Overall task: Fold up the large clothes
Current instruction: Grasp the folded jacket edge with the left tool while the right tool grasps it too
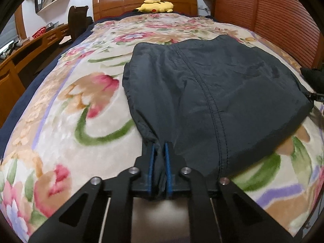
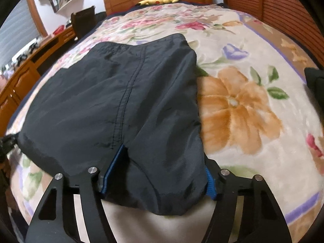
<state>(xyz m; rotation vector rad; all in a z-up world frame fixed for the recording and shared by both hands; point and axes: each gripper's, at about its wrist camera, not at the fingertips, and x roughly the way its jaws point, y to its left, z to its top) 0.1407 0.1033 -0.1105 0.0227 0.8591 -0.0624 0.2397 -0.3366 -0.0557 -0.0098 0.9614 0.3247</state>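
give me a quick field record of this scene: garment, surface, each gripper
garment: dark navy nylon garment, folded, lying flat
surface: floral plush blanket on the bed
left gripper: shut on the garment's near edge
right gripper: jaws apart, garment's near edge bunched between them
background: yellow plush toy by the wooden headboard

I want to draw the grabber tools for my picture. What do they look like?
Both match. The left gripper and right gripper have black angular linkage arms with triangular cut-outs and round silver pivot bolts. Their fingers are black with bright blue pads. No cables or markings show.
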